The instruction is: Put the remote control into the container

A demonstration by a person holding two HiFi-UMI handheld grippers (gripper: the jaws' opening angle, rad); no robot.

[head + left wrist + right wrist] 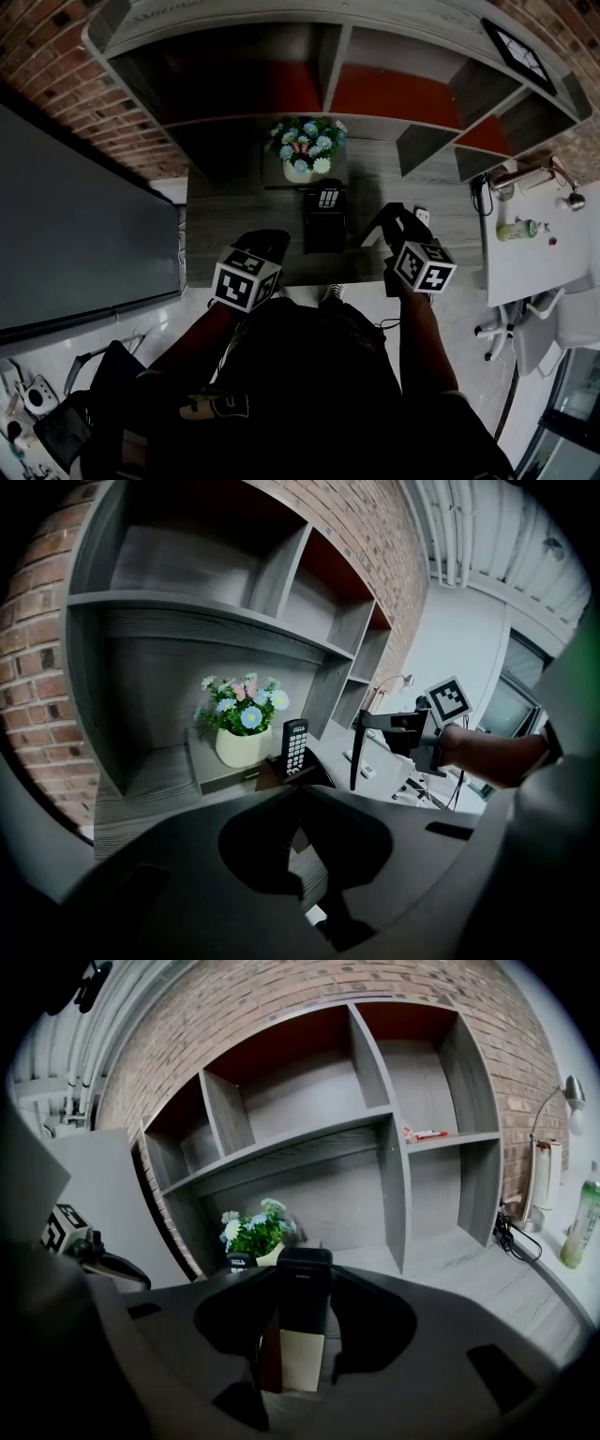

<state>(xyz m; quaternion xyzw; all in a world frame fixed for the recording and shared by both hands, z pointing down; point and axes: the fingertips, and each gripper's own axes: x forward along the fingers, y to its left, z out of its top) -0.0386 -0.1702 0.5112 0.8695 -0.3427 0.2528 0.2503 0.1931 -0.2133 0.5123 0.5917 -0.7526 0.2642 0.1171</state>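
The remote control (pixel 302 1288), a dark slab with a pale lower panel, is up in the right tool (pixel 302 1335), pinched by its long edges and standing on end. From the left gripper view it's a thin bar (pixel 353 761) hanging below the right tool (pixel 361 722), just right of the container (pixel 272 775) and not touching it. The container sits on the surface (pixel 234 225) in front of the flower pot (pixel 242 747), and a second remote (pixel 295 745) is already standing in it, buttons out.

By the look of it this is rigid plastic, light, with smooth sides, so it should carry easily but could pivot or slip in the pinch. The long edges, around mid-length, look like the best place to hold, because that leaves the lower end free to go in first. The slot looks tight with one remote already in there, so a clash is the risk.

The left tool (pixel 305 855) has its jaws drawn together with nothing in them, and it's parked near the surface's front edge.
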